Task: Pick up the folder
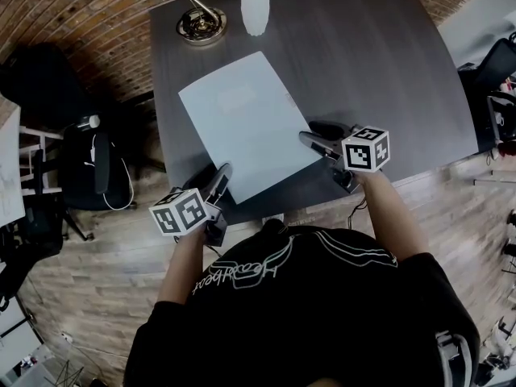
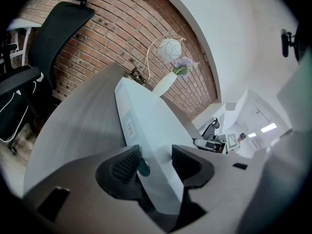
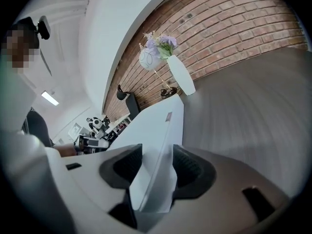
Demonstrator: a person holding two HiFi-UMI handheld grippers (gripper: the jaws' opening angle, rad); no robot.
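Folder [image 1: 242,127], vase [image 1: 255,8] and lamp [image 1: 201,26] beyond

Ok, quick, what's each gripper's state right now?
Left gripper: closed on the pale blue folder, at its near corner.
Right gripper: closed on the same folder's other near corner.

Head view: from above the person, steeply down on the table [image 1: 363,71]. Each gripper view sits close behind its fingers, left [image 2: 126,165] and right [image 3: 187,167], facing past them. All three views share the folder [image 1: 242,123] and vase [image 1: 255,6].
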